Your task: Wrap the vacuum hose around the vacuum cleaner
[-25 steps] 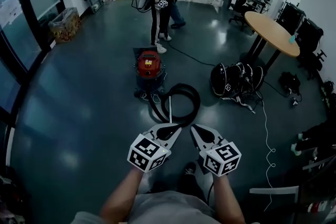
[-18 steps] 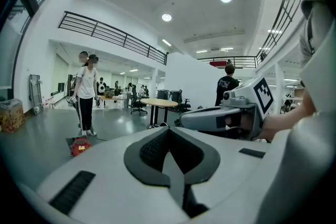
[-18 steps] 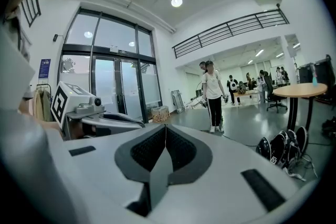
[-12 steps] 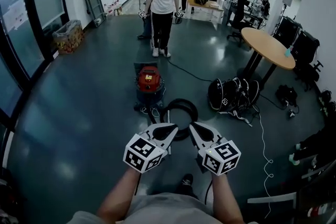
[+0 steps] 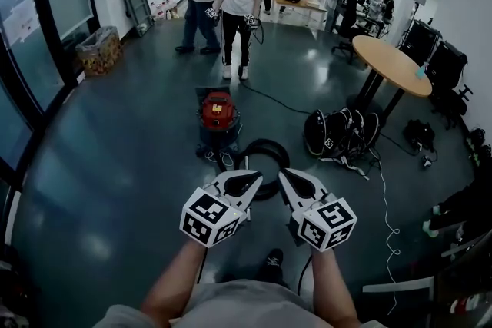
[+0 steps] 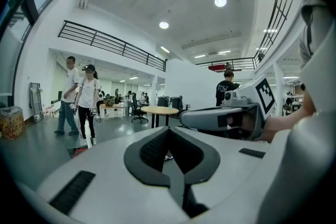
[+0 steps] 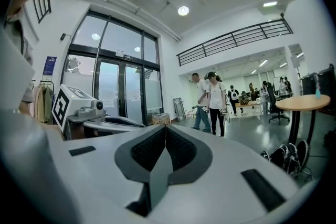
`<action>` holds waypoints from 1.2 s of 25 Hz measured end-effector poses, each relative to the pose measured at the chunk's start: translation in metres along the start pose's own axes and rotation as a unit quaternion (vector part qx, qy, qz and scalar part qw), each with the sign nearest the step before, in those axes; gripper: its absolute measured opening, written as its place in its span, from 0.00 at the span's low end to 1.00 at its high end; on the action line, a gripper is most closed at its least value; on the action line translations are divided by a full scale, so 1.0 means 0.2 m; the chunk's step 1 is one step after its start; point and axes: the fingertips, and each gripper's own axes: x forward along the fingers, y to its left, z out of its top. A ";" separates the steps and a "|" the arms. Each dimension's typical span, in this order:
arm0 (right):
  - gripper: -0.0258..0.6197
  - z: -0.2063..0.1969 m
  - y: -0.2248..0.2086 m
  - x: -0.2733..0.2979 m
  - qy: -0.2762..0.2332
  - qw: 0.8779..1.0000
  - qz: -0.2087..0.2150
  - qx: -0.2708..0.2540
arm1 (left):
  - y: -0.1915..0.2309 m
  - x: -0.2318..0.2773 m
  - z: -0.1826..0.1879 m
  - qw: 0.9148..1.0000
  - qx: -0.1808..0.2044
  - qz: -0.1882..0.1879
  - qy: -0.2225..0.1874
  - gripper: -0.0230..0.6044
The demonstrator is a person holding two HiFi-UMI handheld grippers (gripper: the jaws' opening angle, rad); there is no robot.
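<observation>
Holding both tools low in front of you, you have the left tool [image 5: 249, 182] and the right tool [image 5: 287, 180] clenched, jaws pressed together with nothing between them. The red vacuum cleaner [image 5: 217, 111] stands on the dark floor [image 5: 115, 165] ahead. Its black hose [image 5: 270, 150] lies in a loose loop on the floor just beside it, between the vacuum cleaner and your tools.

Expect the hose to be light, bendy and springy, so it will likely uncoil if you let go. The vacuum cleaner looks much heavier, though it may shift when you pull. Take the hose on the near arc of the loop with one tool and grip further along with the other, so you guide a short stretch at a time.
</observation>
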 end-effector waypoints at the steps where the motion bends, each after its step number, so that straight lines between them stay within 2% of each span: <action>1: 0.04 0.00 0.00 0.00 0.000 1.000 0.000 0.001 | 0.00 0.00 0.00 1.000 0.001 0.000 0.000 0.05; 30: 0.04 0.11 0.08 0.02 -0.025 1.000 0.006 -0.001 | 0.03 -0.05 0.10 1.000 0.017 0.009 -0.020 0.05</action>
